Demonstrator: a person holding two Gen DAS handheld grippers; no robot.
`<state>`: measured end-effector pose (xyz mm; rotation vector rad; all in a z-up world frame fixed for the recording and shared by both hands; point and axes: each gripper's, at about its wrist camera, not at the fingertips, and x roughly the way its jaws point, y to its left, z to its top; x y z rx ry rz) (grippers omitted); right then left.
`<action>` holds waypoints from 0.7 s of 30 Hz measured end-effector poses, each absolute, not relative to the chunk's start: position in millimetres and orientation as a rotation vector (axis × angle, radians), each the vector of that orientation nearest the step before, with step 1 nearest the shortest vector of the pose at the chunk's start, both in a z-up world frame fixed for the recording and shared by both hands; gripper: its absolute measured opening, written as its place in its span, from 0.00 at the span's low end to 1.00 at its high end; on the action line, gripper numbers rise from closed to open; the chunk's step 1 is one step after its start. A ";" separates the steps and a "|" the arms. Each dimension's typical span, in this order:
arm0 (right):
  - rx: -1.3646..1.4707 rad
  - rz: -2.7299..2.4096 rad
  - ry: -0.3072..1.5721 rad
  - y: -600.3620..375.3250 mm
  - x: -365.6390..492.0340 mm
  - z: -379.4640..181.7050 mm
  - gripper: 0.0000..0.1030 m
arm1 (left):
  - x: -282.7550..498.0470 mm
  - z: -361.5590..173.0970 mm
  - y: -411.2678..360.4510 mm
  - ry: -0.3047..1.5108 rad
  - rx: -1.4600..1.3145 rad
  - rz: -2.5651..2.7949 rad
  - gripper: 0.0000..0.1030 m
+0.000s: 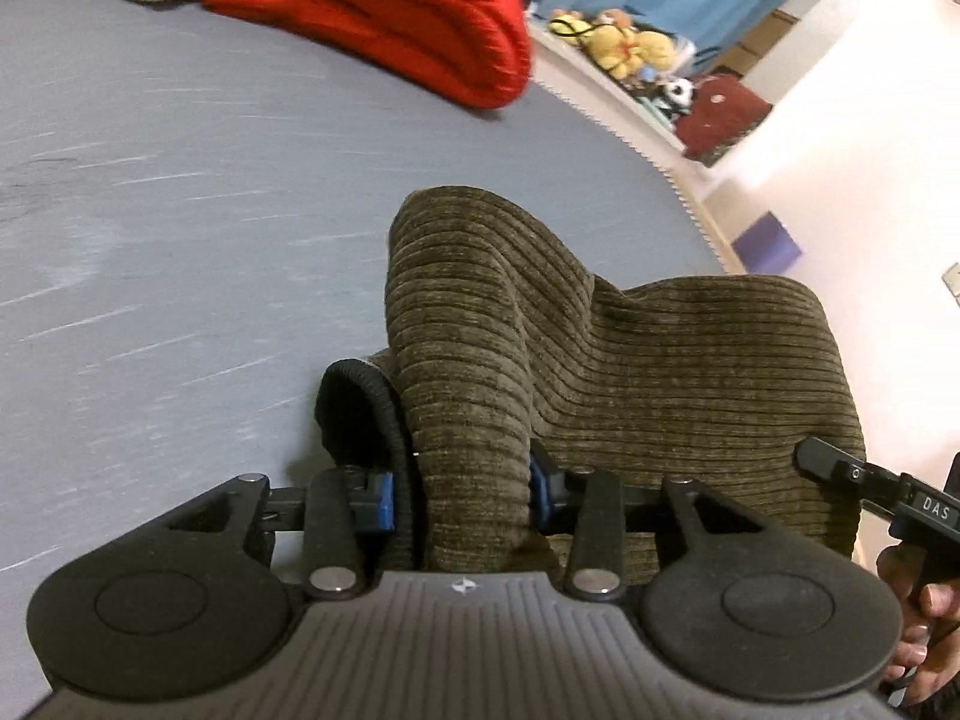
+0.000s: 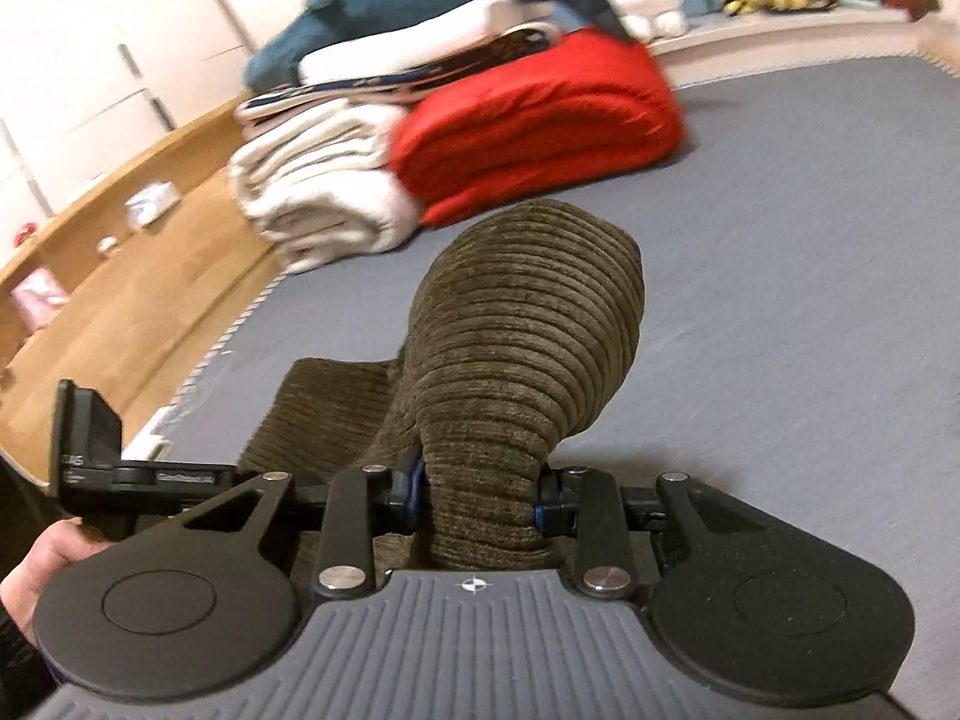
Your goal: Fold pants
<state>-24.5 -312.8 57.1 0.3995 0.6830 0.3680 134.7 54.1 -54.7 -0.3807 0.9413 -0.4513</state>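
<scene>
Left wrist view: left gripper [image 1: 462,495] clenched on a bunched ridge of olive corduroy pants [image 1: 630,360], black waistband lining [image 1: 360,414] at 9 o'clock. The right gripper [image 2: 477,495] likewise pinches a gathered fold, the pants lifted over the grey bed sheet [image 2: 780,300]. Fabric looks thick, soft, moderately heavy, not slippery; best gripped at waistband edges. Red blanket [image 2: 540,120] lies at 12 o'clock.
</scene>
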 end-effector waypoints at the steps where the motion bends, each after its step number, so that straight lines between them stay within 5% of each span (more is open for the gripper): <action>1: 0.416 0.342 0.680 -328.6 -22.5 58.1 0.32 | 132.9 -53.9 43.6 0.933 -0.355 -0.443 0.48; 5: 0.426 0.213 0.635 -365.9 -17.1 31.9 0.39 | 134.9 -49.9 13.9 0.859 -0.175 -0.313 0.62; 10: 0.400 -0.085 0.733 -391.6 2.1 -17.0 0.47 | 114.6 -32.3 4.3 0.785 -0.133 -0.353 0.62; 16: 0.206 0.118 0.612 -354.9 -14.7 10.7 0.60 | 83.9 -29.9 -20.8 0.801 0.048 -0.690 0.59; 18: 0.153 0.254 0.619 -340.8 -20.1 11.5 0.60 | 76.1 -49.9 -27.5 0.895 0.202 -0.713 0.49; 21: 0.045 0.438 0.698 -318.6 -27.5 -0.3 0.61 | 65.9 -92.9 -29.2 1.063 0.428 -0.674 0.47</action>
